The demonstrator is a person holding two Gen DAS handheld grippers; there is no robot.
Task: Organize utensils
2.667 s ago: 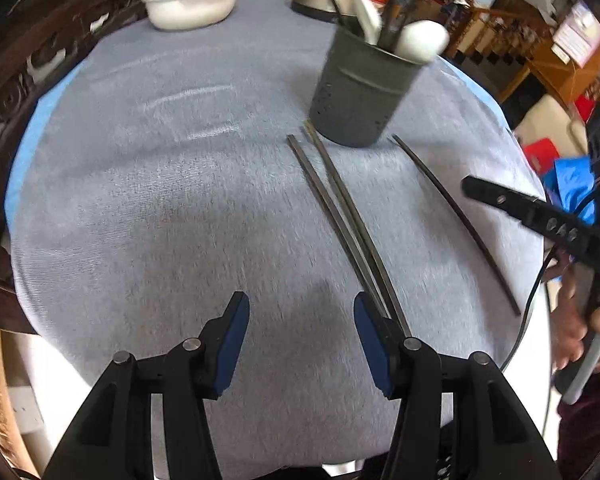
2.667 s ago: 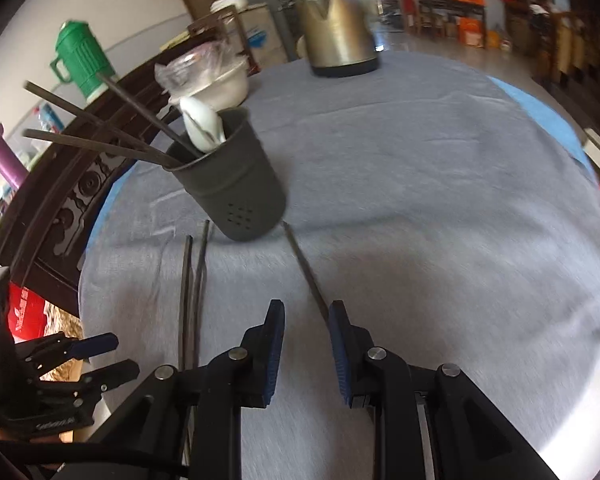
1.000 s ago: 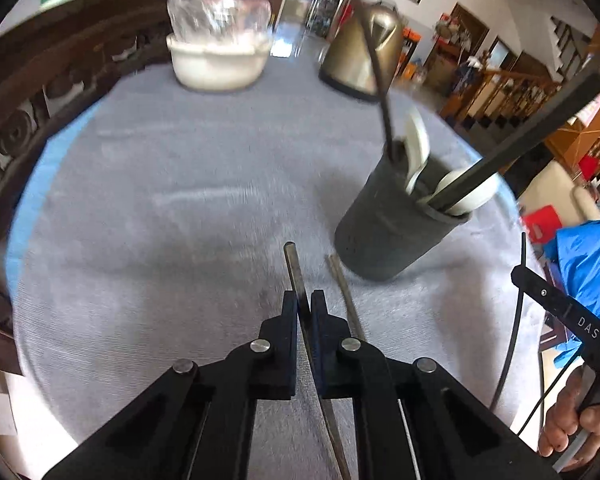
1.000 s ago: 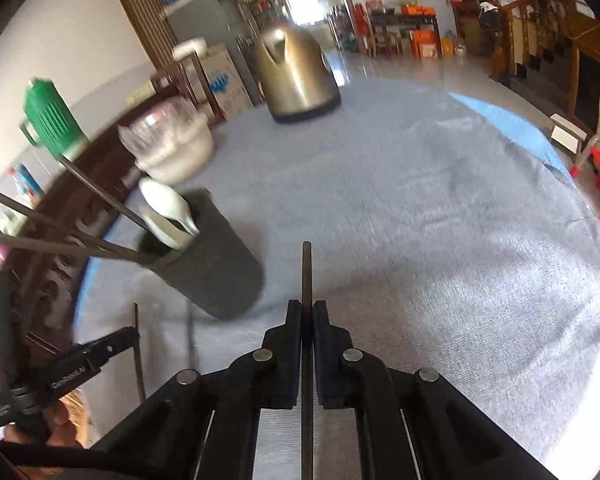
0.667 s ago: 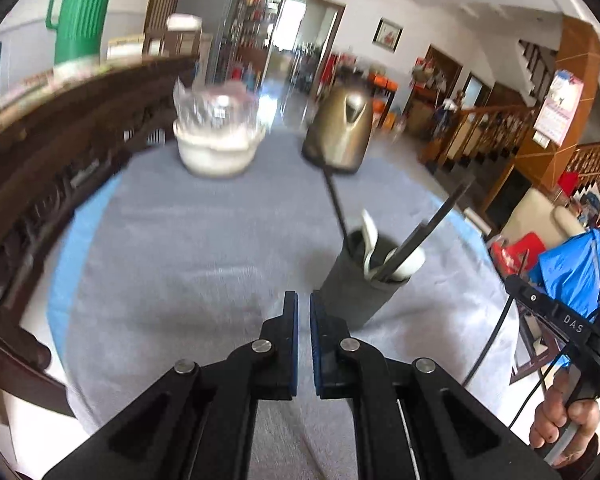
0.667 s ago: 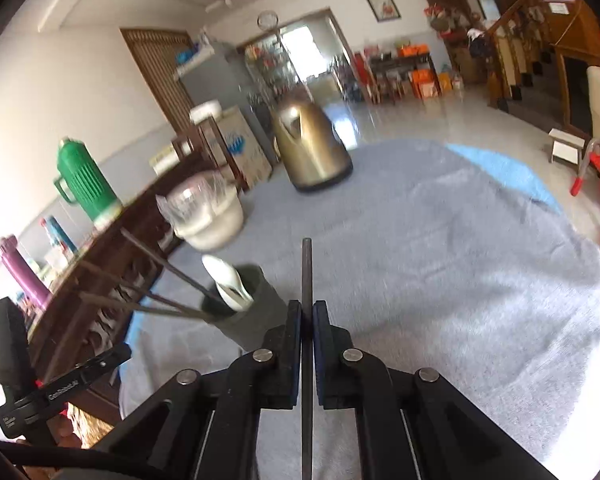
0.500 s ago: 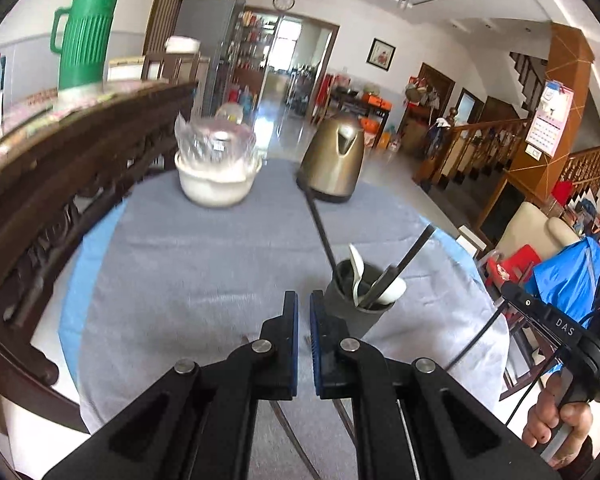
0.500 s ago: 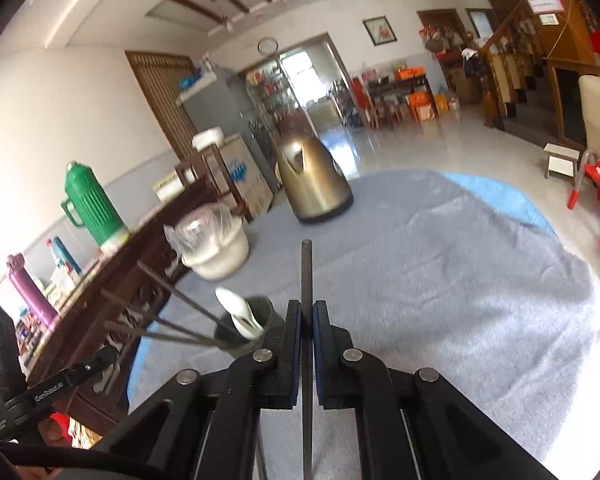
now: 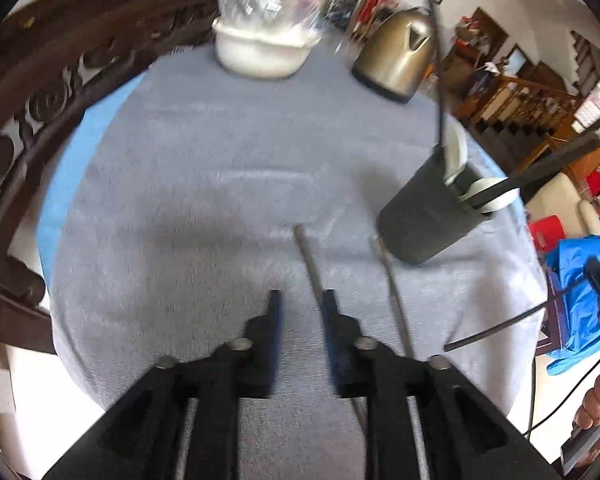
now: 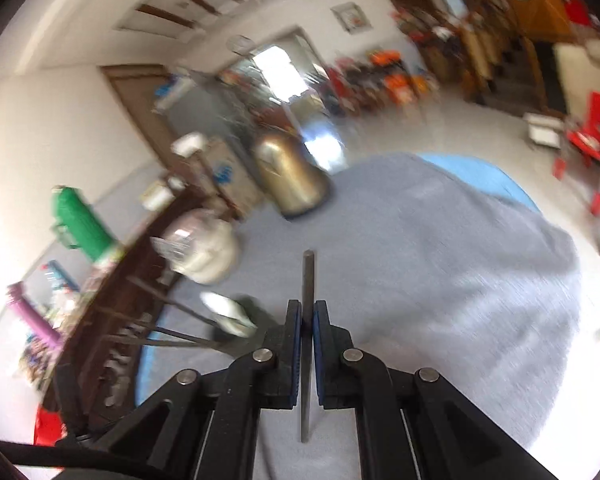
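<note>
left gripper (image 9: pixel 299 304) fingers just opening, chopstick (image 9: pixel 309 258) beside utensil holder (image 9: pixel 424 216) on table (image 9: pixel 204 184) | right gripper (image 10: pixel 307 312) clamps chopstick (image 10: pixel 308 280)

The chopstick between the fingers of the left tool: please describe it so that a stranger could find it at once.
On the grey tablecloth, find the dark utensil holder with white spoons. Two chopsticks lie flat beside its base. The wanted chopstick is the one farther from the holder, running between the fingers of the open left tool; the other chopstick lies outside them.
</note>
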